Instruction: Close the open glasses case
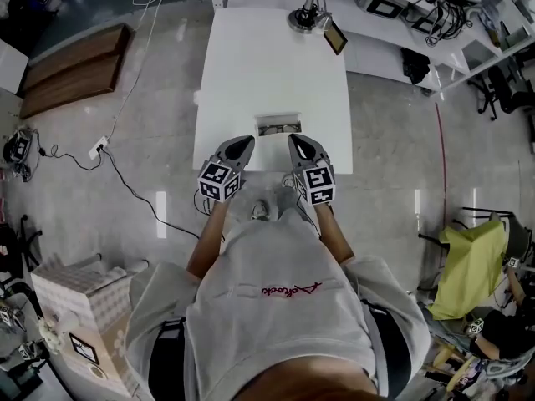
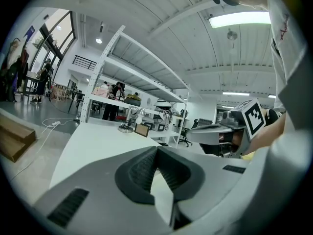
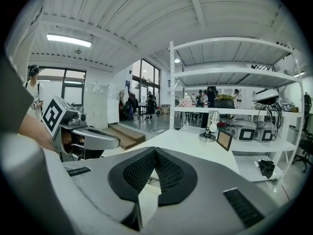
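The open glasses case [image 1: 279, 126] lies at the near edge of the white table [image 1: 276, 65]; it looks like a shallow grey tray with something dark inside. My left gripper [image 1: 247, 141] hovers just to its near left, and my right gripper [image 1: 294, 139] just to its near right, both pointing toward the table. Neither touches the case. In the left gripper view the left gripper [image 2: 157, 150] has its pads meeting at the tips with nothing between them. The right gripper [image 3: 155, 152] is likewise shut and empty in its own view.
A small desk lamp [image 1: 308, 17] and a picture frame [image 1: 335, 36] stand at the table's far end. Wooden boards [image 1: 75, 69] and a cable [image 1: 125, 182] lie on the floor to the left. A cardboard box [image 1: 79, 307] sits at lower left and a yellow-green chair [image 1: 472, 266] at right.
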`<state>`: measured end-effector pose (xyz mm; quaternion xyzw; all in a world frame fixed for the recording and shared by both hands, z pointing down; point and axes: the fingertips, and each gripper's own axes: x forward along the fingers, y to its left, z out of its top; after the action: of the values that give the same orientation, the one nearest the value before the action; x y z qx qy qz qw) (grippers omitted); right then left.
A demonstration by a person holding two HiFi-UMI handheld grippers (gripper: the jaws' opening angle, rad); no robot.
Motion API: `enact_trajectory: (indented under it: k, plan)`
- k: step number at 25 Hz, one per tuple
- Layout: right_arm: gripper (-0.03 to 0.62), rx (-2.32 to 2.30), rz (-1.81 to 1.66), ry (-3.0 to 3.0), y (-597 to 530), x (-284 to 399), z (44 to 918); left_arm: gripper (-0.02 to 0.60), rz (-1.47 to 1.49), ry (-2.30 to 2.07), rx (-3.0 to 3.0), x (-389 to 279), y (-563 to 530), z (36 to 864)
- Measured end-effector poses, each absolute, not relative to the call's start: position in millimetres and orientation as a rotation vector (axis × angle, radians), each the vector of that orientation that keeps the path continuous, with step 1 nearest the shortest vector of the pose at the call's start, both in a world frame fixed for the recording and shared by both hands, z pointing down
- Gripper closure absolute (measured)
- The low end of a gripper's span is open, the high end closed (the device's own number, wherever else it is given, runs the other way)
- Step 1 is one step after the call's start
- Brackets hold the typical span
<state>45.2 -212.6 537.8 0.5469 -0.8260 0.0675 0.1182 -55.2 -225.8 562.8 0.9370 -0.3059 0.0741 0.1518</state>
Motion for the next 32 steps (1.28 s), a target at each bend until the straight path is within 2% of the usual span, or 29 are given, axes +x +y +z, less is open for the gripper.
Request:
enact_trajectory:
  k: [17,32]
  plan:
    - [0.589,1.497,0.191,-2.474,-263.0,61.1,534.2,0.555,0.216,-0.969,2.631,-37.1,-262.6,564.5]
    - [0.589,1.421,0.375,-2.432,-242.6,73.2,588.7,0.555,0.309,-0.948,2.513,-25.7,-248.2,608.8]
